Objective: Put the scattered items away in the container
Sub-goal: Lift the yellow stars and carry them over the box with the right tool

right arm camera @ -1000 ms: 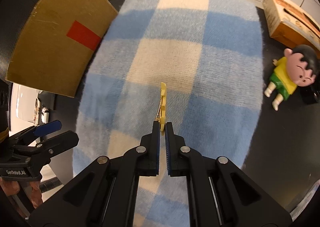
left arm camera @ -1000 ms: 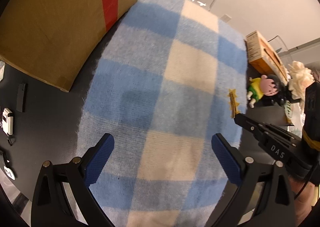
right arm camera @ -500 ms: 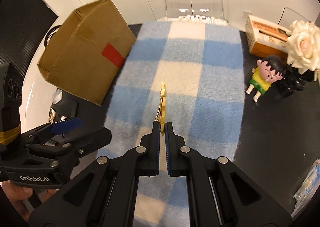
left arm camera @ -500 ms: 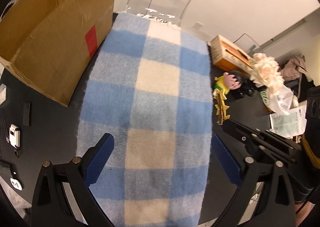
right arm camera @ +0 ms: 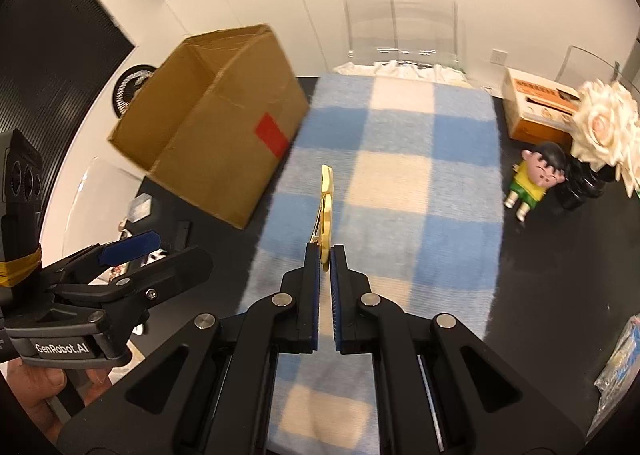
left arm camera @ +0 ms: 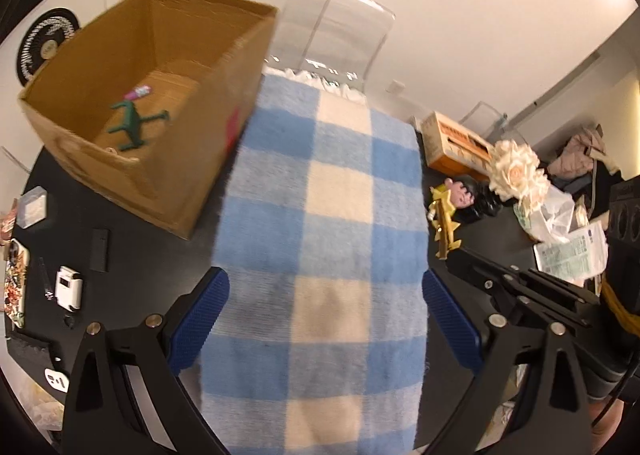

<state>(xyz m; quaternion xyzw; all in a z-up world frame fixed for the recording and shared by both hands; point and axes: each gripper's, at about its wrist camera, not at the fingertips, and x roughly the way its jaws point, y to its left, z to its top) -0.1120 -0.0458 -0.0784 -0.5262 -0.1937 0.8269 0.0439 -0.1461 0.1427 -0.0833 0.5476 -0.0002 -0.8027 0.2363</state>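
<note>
Above the checked blanket (right arm camera: 400, 183), the right gripper (right arm camera: 325, 255) pinches a yellow toy (right arm camera: 326, 211) pointing lengthwise straight ahead.

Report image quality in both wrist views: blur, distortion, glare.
Left wrist view: strong fisheye bending with dark corners; the cardboard box edge and checked blanket are motion-smeared; the clear chair shows small glints. Right wrist view: same bending; the box is slightly soft, while the right gripper and the yellow item it grips look sharp.

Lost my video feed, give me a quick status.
Right hand-held gripper shut on thin yellow plastic toy, held above blue-and-cream checked blanket. Left hand-held gripper open, empty. Open brown cardboard box left, path unobstructed.
</note>
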